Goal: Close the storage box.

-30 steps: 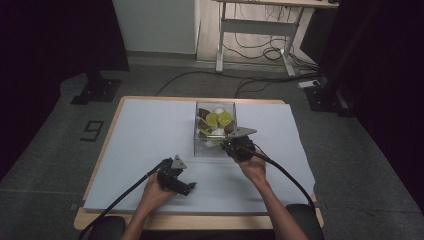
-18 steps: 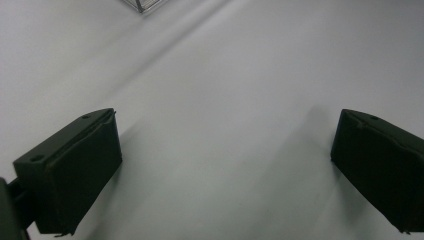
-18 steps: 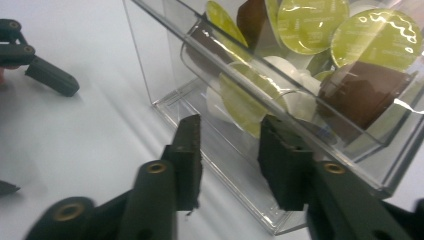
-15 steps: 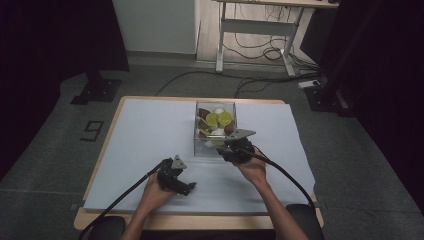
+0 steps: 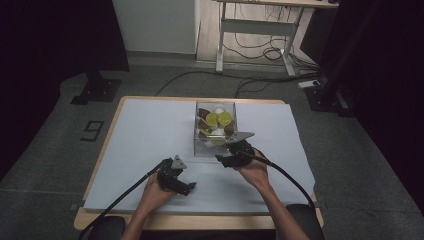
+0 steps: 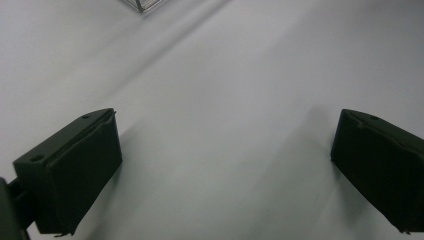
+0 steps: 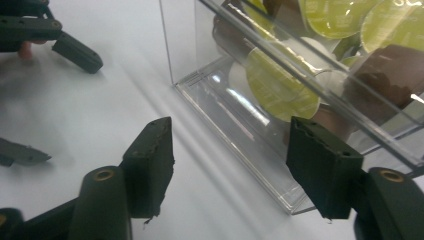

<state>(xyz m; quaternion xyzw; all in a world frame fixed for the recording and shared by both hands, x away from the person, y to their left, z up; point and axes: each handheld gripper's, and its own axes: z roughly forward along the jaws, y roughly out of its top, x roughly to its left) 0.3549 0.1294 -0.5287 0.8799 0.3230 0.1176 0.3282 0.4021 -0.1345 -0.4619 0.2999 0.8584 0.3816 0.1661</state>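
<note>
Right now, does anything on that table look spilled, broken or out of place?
Nothing stands out. The clear box sits upright on the white sheet, its capsules heaped inside, none spilled. Both grippers are open.

The room is dim. The floor is grey, and a dark number 9 is marked on it, left of the table. The wooden table has a white sheet spread over it. Behind it stands a white wall panel. A desk with white metal legs stands farther back, with black cables lying under it. Dark curtains hang at the left and right sides. A black stand foot sits on the floor at the left.
</note>
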